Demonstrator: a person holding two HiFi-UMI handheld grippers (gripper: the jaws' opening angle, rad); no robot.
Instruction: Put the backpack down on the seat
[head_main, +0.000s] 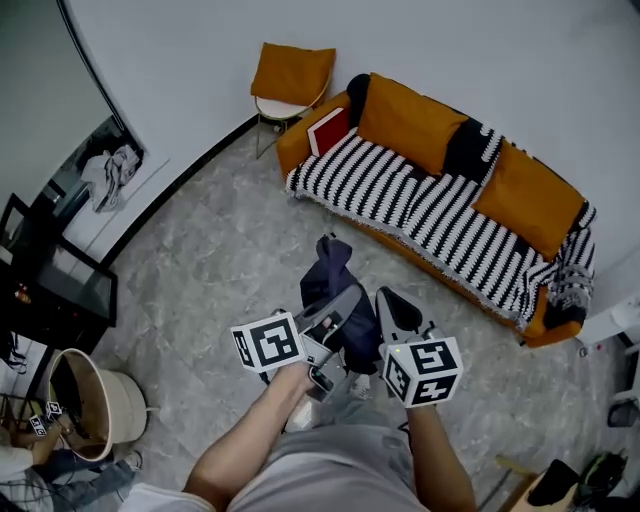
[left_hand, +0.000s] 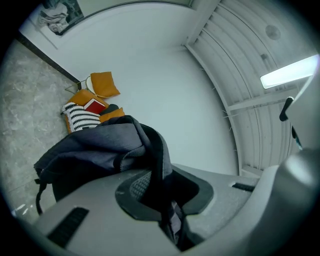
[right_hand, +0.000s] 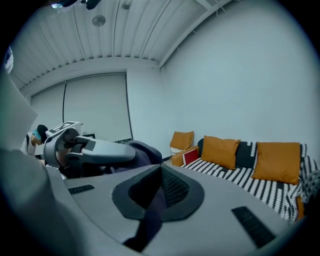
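A dark navy backpack hangs above the grey floor between my two grippers. The left gripper is shut on one of its straps; in the left gripper view the strap runs down between the pads and the bag's body bulges just ahead. The right gripper is shut on another dark strap. The seat is an orange sofa with a black-and-white striped cover, ahead and to the right, seen also in the right gripper view as the sofa. The backpack is well short of it.
An orange chair stands left of the sofa, and a red book leans at the sofa's left end. Orange and black cushions line its back. A round basket and a dark table stand at the left.
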